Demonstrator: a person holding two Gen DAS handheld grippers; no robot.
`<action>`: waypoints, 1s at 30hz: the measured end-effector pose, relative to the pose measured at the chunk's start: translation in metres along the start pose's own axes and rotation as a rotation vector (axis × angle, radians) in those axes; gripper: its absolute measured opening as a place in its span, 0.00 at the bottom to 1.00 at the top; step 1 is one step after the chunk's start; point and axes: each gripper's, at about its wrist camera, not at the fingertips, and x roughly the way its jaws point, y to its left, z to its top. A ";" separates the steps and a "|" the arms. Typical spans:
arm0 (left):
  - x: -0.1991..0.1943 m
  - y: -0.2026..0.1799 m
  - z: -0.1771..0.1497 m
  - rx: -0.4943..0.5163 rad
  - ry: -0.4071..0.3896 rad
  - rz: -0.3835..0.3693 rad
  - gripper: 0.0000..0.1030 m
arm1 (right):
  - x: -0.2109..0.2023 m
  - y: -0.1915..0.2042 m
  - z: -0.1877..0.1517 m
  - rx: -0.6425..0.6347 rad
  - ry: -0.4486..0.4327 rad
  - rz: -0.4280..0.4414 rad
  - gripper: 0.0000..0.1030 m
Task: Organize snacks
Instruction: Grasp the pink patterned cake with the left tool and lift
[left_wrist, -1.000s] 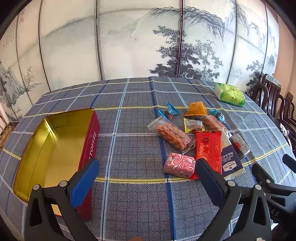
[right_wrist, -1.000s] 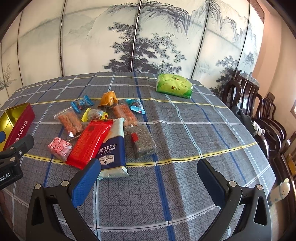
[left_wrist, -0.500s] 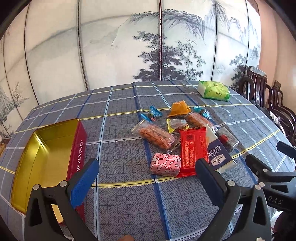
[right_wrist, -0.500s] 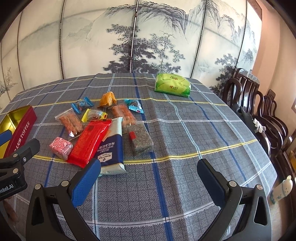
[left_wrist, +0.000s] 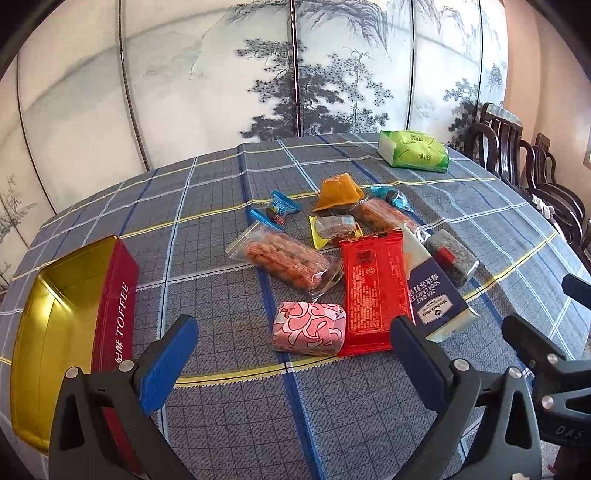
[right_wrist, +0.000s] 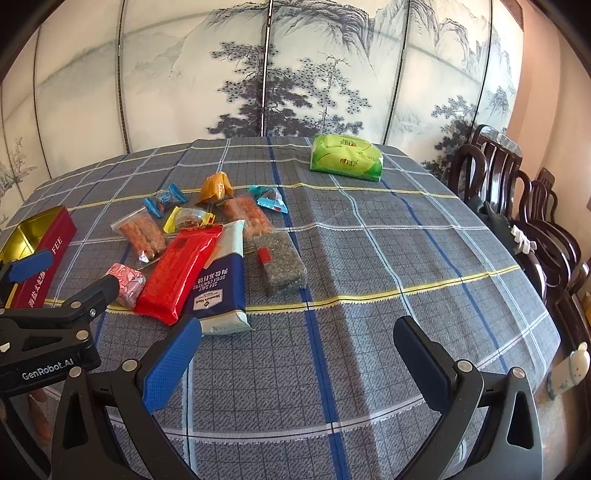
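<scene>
I hold left gripper (left_wrist: 291, 350) spread, empty | right gripper (right_wrist: 297, 356) likewise | aiming at pink patterned wrapped snack (left_wrist: 309, 328), nearest open red-and-gold toffee tin (left_wrist: 66, 306).

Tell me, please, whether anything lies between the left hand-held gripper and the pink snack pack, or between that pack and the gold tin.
Nothing visible does. The left hand-held gripper hangs open just short of the pink snack pack, with only tablecloth between. The stretch of cloth from the pack to the open gold tin is bare too.
</scene>
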 end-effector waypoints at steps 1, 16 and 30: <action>0.004 0.001 0.001 -0.003 0.011 -0.009 1.00 | 0.000 0.000 0.000 -0.001 -0.002 0.001 1.00; 0.042 0.005 -0.003 0.006 0.087 -0.028 0.89 | 0.010 -0.002 -0.006 0.000 0.031 0.003 1.00; 0.028 0.006 -0.003 -0.002 0.077 -0.079 0.43 | 0.006 0.003 -0.006 -0.018 0.025 0.000 1.00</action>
